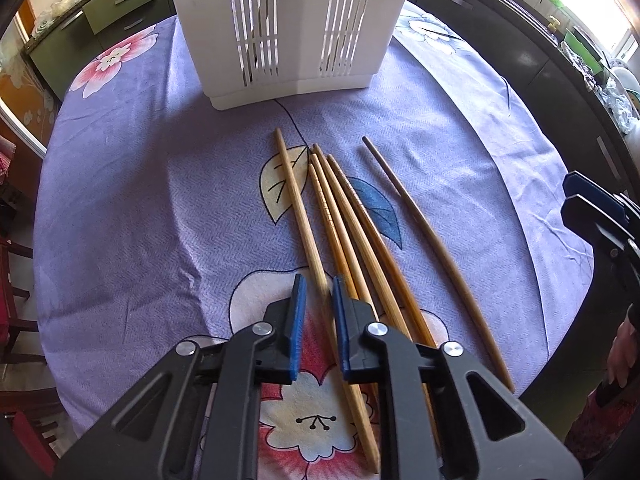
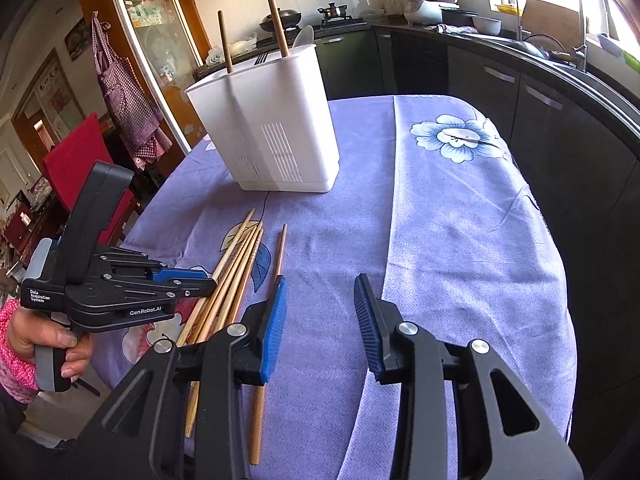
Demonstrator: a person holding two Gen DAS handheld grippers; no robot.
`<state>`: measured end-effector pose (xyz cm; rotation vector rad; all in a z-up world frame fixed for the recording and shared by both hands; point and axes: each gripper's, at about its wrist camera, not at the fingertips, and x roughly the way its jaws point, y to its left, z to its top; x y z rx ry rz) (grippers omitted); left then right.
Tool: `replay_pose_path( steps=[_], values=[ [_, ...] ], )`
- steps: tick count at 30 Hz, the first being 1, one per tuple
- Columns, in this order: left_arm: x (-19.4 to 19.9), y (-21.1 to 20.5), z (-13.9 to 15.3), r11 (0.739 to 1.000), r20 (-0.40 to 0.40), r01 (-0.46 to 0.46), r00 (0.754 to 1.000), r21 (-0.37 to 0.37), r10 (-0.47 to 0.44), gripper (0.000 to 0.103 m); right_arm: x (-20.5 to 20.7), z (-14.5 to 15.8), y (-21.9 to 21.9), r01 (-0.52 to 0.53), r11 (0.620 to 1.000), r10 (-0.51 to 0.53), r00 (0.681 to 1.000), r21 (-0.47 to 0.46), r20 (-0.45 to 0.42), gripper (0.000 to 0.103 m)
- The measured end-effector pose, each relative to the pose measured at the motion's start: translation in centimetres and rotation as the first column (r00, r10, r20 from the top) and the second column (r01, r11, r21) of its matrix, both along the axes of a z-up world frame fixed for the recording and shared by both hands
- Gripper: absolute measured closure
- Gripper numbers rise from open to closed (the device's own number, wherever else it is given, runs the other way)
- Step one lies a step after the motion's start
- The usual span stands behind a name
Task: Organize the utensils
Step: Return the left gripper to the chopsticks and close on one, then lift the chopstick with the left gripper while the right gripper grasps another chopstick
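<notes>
Several wooden chopsticks (image 1: 340, 220) lie side by side on the purple flowered tablecloth (image 1: 160, 200), with one darker chopstick (image 1: 420, 220) apart to the right. My left gripper (image 1: 318, 292) hangs just over the leftmost chopstick (image 1: 296, 200), its jaws narrowly open on either side of it. The white slotted utensil holder (image 1: 288, 28) stands at the far end; in the right wrist view it (image 2: 272, 128) holds two chopsticks (image 2: 276, 16) upright. My right gripper (image 2: 320, 304) is open and empty, to the right of the chopsticks (image 2: 236, 264). The left gripper (image 2: 192, 280) also shows there.
Dark kitchen cabinets (image 2: 520, 92) and a sink with a tap (image 2: 588, 20) run along the right and back. A red chair (image 2: 80, 160) and a hanging apron (image 2: 124, 92) stand to the left of the table. The cloth's right half (image 2: 460, 240) is bare.
</notes>
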<state>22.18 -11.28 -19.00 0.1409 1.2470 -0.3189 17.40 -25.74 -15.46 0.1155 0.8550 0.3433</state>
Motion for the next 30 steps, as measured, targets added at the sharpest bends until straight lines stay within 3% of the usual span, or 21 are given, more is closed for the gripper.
replay_pose_path(
  steps=[10, 13, 18, 24, 30],
  values=[
    [0.8, 0.7, 0.0, 1.0, 0.008, 0.002, 1.0, 0.019, -0.002, 0.095, 1.1, -0.4, 1.4, -0.032, 0.999, 0.032, 0.999, -0.027, -0.019, 0.068],
    [0.6, 1.4, 0.2, 1.0, 0.007, 0.006, 1.0, -0.022, -0.006, 0.096, 2.1, -1.3, 2.9, -0.074, 0.996, 0.071, 0.996, -0.054, -0.058, 0.068],
    [-0.2, 3.1, 2.5, 0.999, 0.102, 0.006, 0.995, -0.048, -0.001, 0.096, 4.4, -3.5, 5.6, -0.134, 0.986, 0.12, 0.984, -0.098, -0.133, 0.069],
    [-1.9, 5.7, 5.8, 0.998, 0.23, 0.008, 0.973, -0.068, 0.007, 0.097, 6.3, -4.5, 7.6, -0.153, 0.978, 0.131, 0.979, -0.141, -0.154, 0.07],
    [-3.9, 7.7, 8.6, 0.997, 0.347, 0.005, 0.938, -0.08, 0.023, 0.097, 8.2, -5.1, 9.6, -0.174, 0.968, 0.14, 0.973, -0.183, -0.185, 0.082]
  ],
)
